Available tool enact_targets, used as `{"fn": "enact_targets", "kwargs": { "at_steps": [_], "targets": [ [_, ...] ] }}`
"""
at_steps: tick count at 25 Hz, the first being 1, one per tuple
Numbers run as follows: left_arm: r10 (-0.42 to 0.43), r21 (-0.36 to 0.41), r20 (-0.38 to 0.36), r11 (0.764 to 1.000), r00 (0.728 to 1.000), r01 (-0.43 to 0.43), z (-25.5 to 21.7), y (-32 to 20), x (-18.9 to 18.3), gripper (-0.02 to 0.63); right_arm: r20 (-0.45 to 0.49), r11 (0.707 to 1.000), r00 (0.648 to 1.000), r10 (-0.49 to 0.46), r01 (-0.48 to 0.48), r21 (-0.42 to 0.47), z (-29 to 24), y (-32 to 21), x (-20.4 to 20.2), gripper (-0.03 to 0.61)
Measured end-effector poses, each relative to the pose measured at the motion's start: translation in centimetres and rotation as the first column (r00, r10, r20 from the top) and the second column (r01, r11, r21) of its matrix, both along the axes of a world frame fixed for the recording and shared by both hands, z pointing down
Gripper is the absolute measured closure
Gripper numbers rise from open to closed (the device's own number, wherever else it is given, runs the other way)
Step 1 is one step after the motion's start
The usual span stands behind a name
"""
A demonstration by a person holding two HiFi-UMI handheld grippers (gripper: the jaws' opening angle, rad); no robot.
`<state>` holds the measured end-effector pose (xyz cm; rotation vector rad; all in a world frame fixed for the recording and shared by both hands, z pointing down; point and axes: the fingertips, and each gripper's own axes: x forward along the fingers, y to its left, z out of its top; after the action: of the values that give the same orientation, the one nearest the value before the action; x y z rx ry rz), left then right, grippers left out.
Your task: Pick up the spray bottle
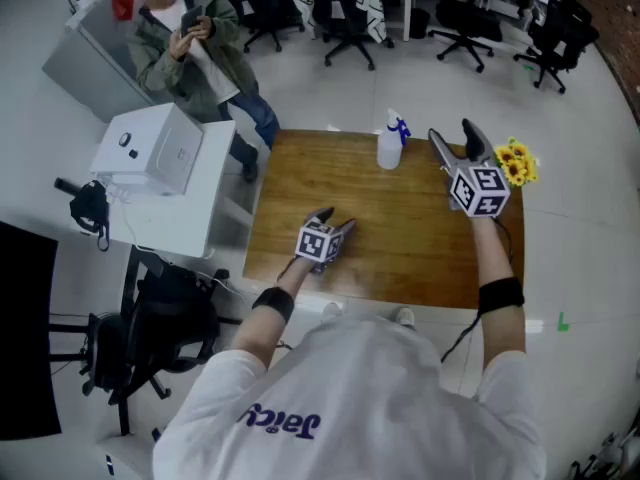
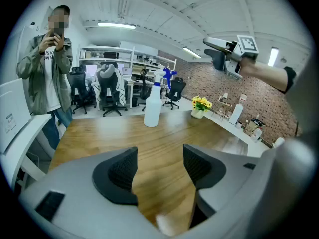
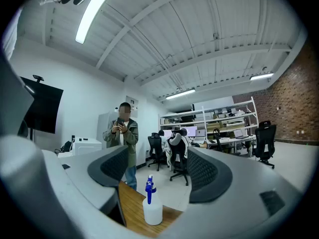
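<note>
A white spray bottle (image 1: 390, 146) with a blue nozzle stands upright near the far edge of the wooden table (image 1: 400, 243). My right gripper (image 1: 450, 134) hangs in the air just right of it, open, nothing between its jaws. In the right gripper view the spray bottle (image 3: 152, 209) shows low between the open jaws, farther off. My left gripper (image 1: 337, 220) rests low over the near left part of the table, open and empty. The left gripper view has the spray bottle (image 2: 152, 107) standing far ahead and the right gripper (image 2: 225, 55) raised at upper right.
Yellow flowers (image 1: 516, 161) sit at the table's far right corner. A person (image 1: 190, 43) stands beyond the far left corner, next to a white cabinet (image 1: 165, 163). Office chairs (image 1: 350, 18) line the back of the room. A black chair (image 1: 150, 333) stands at near left.
</note>
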<state>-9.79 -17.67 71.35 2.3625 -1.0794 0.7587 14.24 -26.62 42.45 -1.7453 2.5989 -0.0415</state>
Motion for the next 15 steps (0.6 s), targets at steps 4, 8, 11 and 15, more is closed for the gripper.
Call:
{"fn": "enact_targets", "kwargs": {
  "at_steps": [4,8,11,15],
  "targets": [
    [0.012,0.046,-0.046,0.999,0.999,-0.01,-2.3,-1.6,0.9,0.325,-0.007,1.0,1.0,-0.006,0.006,0.009,0.1,-0.2,0.1,0.21],
    [0.022,0.088,-0.049,0.996,0.999,-0.017,-3.8,-3.5,1.0,0.325,-0.004,1.0,1.0,-0.012,0.012,0.007,0.2,-0.4,0.1,0.21],
    [0.029,0.119,-0.062,0.993,0.998,-0.021,-5.1,-5.1,1.3,0.325,-0.005,1.0,1.0,-0.016,0.016,0.007,0.2,-0.4,0.3,0.21],
    [0.06,0.159,-0.084,0.986,0.995,-0.046,-7.0,-7.2,2.1,0.325,0.0,1.0,1.0,-0.025,0.025,0.004,0.0,-0.1,0.4,0.21]
  ]
}}
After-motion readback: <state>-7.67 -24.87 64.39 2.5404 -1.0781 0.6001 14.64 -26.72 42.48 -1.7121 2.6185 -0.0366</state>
